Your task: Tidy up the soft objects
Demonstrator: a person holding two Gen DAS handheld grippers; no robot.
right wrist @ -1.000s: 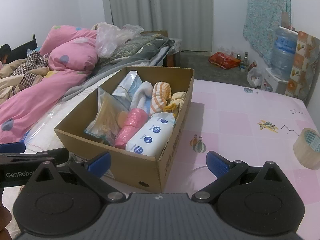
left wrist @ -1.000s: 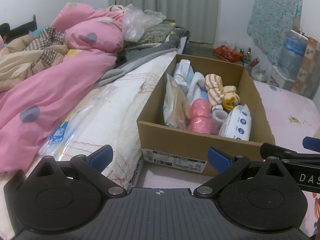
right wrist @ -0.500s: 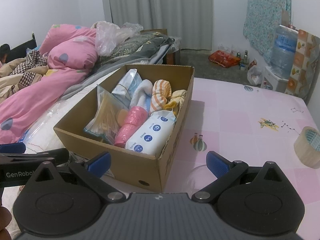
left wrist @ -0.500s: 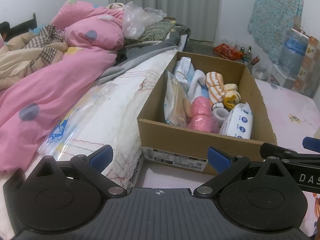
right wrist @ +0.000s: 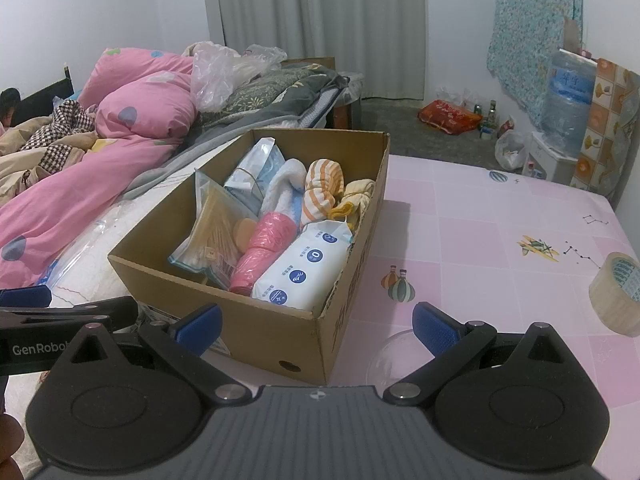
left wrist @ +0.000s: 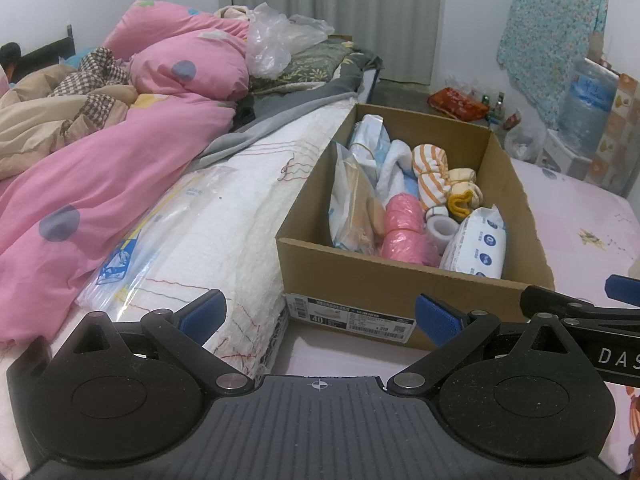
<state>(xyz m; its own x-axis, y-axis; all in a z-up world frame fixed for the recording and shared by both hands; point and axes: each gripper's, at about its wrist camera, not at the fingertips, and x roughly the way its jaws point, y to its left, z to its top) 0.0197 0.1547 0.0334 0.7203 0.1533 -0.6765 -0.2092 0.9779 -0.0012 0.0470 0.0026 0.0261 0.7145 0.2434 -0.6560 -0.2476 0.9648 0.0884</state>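
An open cardboard box (left wrist: pixel 352 268) (right wrist: pixel 256 316) stands on the pink patterned bed sheet. Inside lie a white wipes pack (left wrist: pixel 478 246) (right wrist: pixel 304 270), pink rolls (left wrist: pixel 402 226) (right wrist: pixel 262 250), an orange-striped cloth (left wrist: pixel 430 176) (right wrist: pixel 322 192), a yellow cloth (left wrist: pixel 462 196) (right wrist: pixel 356 200), a white-blue towel (right wrist: pixel 280 192) and clear bags (left wrist: pixel 350 208) (right wrist: pixel 214 232). My left gripper (left wrist: pixel 320 314) hangs open just before the box's near wall, nothing between its blue pads. My right gripper (right wrist: pixel 316 322) is open at the box's near right corner, holding nothing.
A white quilt in a clear plastic bag (left wrist: pixel 192 248) lies against the box's left side. Pink bedding (left wrist: pixel 80 184) piles up further left. A roll of clear tape (right wrist: pixel 618 294) sits on the sheet at right. A water jug (right wrist: pixel 570 108) stands by the far wall.
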